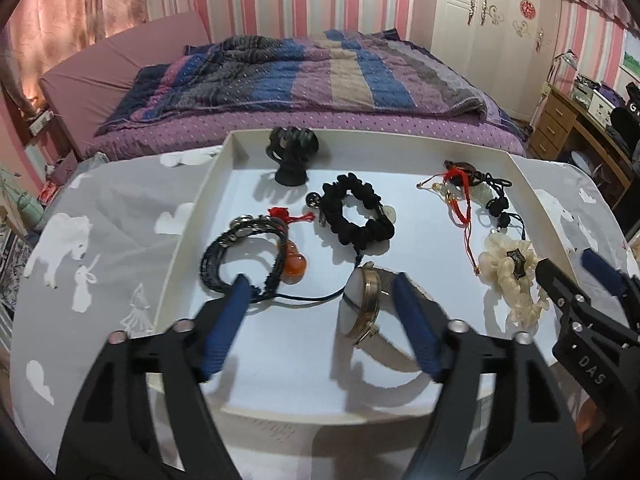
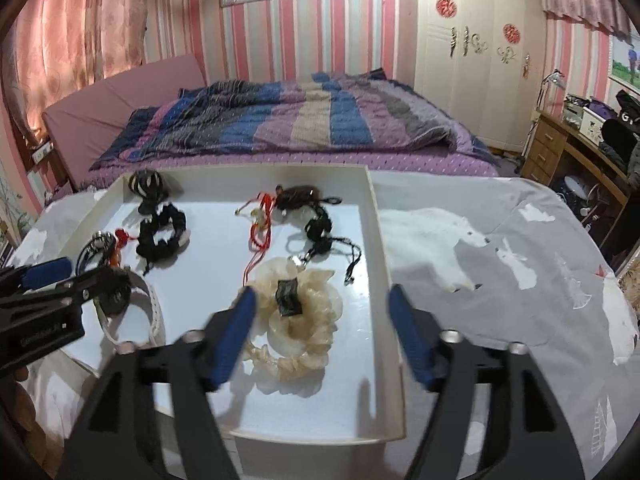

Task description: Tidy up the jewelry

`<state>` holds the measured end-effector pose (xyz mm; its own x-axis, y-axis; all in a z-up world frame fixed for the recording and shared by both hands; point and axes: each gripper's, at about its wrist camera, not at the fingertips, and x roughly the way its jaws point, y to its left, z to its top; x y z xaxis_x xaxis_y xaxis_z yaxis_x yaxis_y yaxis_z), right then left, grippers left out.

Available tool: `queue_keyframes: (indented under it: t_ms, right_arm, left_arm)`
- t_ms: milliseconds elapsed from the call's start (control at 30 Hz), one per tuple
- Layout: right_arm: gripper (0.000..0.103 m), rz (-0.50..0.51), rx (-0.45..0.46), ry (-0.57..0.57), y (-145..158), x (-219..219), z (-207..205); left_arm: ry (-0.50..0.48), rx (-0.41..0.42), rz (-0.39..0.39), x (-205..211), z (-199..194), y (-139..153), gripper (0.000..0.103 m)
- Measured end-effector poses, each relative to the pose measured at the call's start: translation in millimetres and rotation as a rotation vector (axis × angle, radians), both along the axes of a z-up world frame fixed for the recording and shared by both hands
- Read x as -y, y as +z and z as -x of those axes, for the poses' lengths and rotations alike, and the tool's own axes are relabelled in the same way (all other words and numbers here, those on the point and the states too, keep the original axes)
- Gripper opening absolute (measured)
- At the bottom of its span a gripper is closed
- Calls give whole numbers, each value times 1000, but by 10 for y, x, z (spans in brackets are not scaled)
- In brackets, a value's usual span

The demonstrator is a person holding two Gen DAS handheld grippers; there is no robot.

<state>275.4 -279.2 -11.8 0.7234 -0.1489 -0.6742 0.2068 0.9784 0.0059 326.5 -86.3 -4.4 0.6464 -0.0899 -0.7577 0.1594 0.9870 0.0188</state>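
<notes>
A white tray (image 1: 188,224) holds the jewelry. In the left wrist view my left gripper (image 1: 320,284) is open above the tray's near part, its fingers on either side of a white-strapped watch (image 1: 362,306). A black braided bracelet (image 1: 236,256) with an orange gourd bead (image 1: 294,266) lies left of it, a black scrunchie (image 1: 356,214) behind. In the right wrist view my right gripper (image 2: 320,296) is open over a cream scrunchie (image 2: 298,312), its right finger near the tray's right wall (image 2: 380,256). Red and black cord pieces (image 2: 280,216) lie farther back.
A black claw clip (image 1: 292,152) stands at the tray's far edge. The tray sits on a grey cloth with white animal prints (image 2: 500,264). A bed with a striped quilt (image 1: 300,76) is behind, a wooden desk (image 2: 568,152) at the right.
</notes>
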Motion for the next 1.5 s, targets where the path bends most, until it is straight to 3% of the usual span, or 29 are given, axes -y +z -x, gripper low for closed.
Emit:
queue_keyframes:
  t_ms: [100, 200, 567, 833, 1000, 1100, 1233, 1500]
  right_arm:
    - [92, 32, 10, -6, 87, -35, 50]
    - [92, 82, 9, 1, 195, -109, 131]
    - [93, 109, 54, 11, 680, -268, 770]
    - [95, 62, 106, 24, 1068, -282, 1395]
    - [95, 49, 121, 32, 1161, -319, 1776]
    - [101, 5, 128, 23, 1162, -314, 2037]
    - [101, -25, 164, 37, 1100, -376, 2312]
    - [101, 16, 147, 54, 821, -469, 2284]
  left_arm:
    - [10, 19, -18, -14, 88, 89, 92]
    - [13, 38, -15, -73, 233, 217, 100]
    - [60, 129, -12, -381, 915, 782, 100]
    - [68, 185, 25, -496, 1517, 1068, 100]
    - [92, 241, -11, -515, 1925, 1098, 100]
    - [108, 238, 24, -588, 2149, 1056, 100]
    - [113, 219, 69, -695, 2358, 899, 100]
    - [148, 269, 16, -734, 2546, 730, 100]
